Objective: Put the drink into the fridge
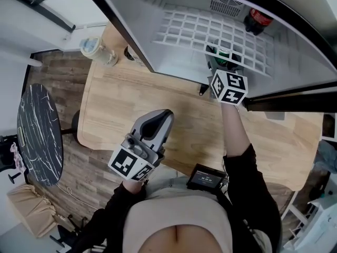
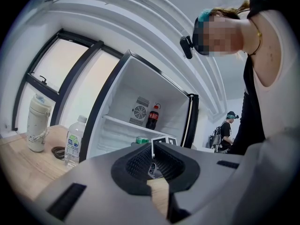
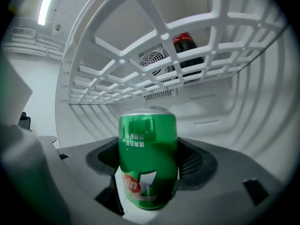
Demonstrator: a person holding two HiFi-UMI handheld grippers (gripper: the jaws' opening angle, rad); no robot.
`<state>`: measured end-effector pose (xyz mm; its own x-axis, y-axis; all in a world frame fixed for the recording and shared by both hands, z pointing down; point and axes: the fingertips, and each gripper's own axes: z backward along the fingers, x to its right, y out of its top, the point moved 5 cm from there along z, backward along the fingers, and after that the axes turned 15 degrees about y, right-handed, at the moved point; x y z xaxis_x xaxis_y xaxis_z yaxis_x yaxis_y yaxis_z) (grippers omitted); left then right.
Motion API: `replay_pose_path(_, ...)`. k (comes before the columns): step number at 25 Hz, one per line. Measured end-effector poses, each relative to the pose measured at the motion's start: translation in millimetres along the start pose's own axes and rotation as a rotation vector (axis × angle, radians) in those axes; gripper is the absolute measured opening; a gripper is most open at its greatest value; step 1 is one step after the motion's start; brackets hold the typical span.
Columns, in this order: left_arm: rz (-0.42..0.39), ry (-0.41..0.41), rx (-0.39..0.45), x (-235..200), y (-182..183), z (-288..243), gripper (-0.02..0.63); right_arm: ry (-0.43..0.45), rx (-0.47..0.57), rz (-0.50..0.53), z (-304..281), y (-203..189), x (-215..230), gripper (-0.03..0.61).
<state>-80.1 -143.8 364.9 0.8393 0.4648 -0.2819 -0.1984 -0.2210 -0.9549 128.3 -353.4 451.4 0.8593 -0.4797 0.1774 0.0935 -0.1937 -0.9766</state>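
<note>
Right gripper (image 1: 221, 59) is inside the open fridge (image 1: 131, 41) at the table's (image 1: 131, 104) far edge, left gripper (image 1: 158, 120) above its near edge. Left jaws press together, empty. Right jaws pinch a green soda can (image 3: 147, 158) under the wire shelf (image 3: 164, 36).

- In the head view, the can (image 1: 224, 52) is mostly hidden beneath the shelf (image 1: 184, 28).
- The print on the water bottle (image 2: 73, 142) is too small to read.
</note>
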Motion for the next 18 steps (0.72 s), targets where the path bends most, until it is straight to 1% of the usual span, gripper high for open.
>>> replay_pose_path(4, -0.001, 0.002, 0.007, -1, 2, 1, 0.023, -0.008, 0.001, -0.012, 1, 1, 0, 0.354)
replay_pose_path(8, -0.001, -0.001, 0.013, -1, 6, 1, 0.023, -0.009, -0.027, 0.04, 6, -3, -7, 0.354)
replay_pose_path(14, -0.006, -0.006, 0.024, 0, 12, 1, 0.023, -0.026, -0.039, 0.047, 8, -5, -9, 0.354)
replay_pose_path(18, -0.008, -0.008, 0.025, -1, 13, 2, 0.023, -0.03, -0.056, 0.073, 8, -8, -12, 0.356)
